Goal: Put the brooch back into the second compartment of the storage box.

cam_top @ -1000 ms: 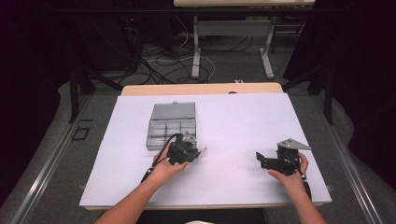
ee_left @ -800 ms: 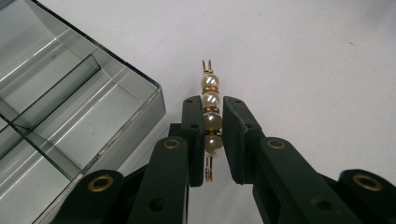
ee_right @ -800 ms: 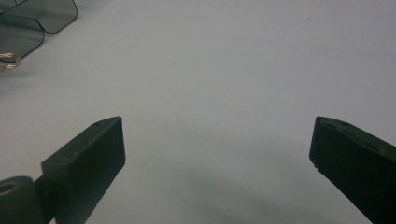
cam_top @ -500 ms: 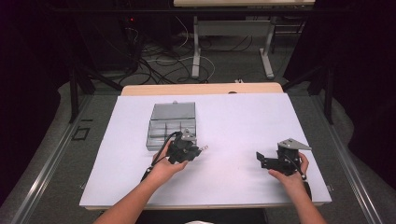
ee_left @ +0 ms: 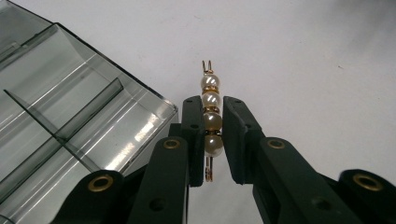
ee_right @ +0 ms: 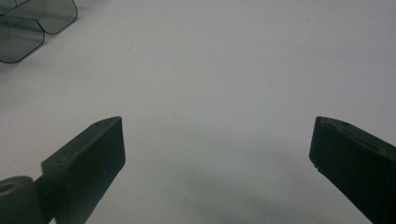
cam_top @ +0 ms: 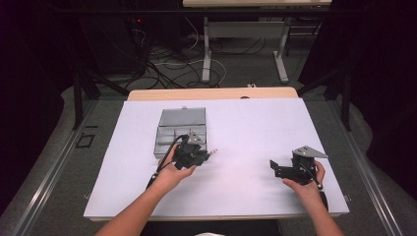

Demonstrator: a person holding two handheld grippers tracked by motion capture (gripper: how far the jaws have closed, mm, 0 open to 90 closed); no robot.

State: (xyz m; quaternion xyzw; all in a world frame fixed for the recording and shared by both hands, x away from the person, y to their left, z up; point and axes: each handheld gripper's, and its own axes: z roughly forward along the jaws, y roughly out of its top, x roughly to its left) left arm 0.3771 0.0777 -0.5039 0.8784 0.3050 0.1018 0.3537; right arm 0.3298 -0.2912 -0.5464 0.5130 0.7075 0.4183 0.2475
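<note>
Left gripper: we see the left gripper [cam_top: 205,156] held in the person's left hand [cam_top: 173,172] near the middle of the table, just at the near right corner of the organizer box. Its jaws are pinched on a pearl pin.
Pearl pin: in the left gripper view we count four cream pearls on a gold pin [ee_left: 209,117], standing lengthwise between the two black jaws. The lower two pearls sit between the pads; the upper two and the forked gold tip stick out past them, and the gold loop end shows below.
Pin's place: we find it over the white table cover, just to the right of the box's corner, not over any compartment. Whether it touches the cover we cannot tell.
Organizer box: we see a grey, see-through compartment box [cam_top: 173,133] lying open on the left half of the table, its lid [cam_top: 182,116] folded flat to the far side. In the left gripper view its dividers [ee_left: 65,116] show, and the compartments we can see hold nothing.
Right gripper: we see the right gripper [cam_top: 273,167] in the right hand [cam_top: 306,183] at the near right of the table, well apart from the box and the pin. In the right gripper view its jaws stand spread wide with only bare cover between them.
Table: we see a white cover [cam_top: 246,128] over a wooden top.
</note>
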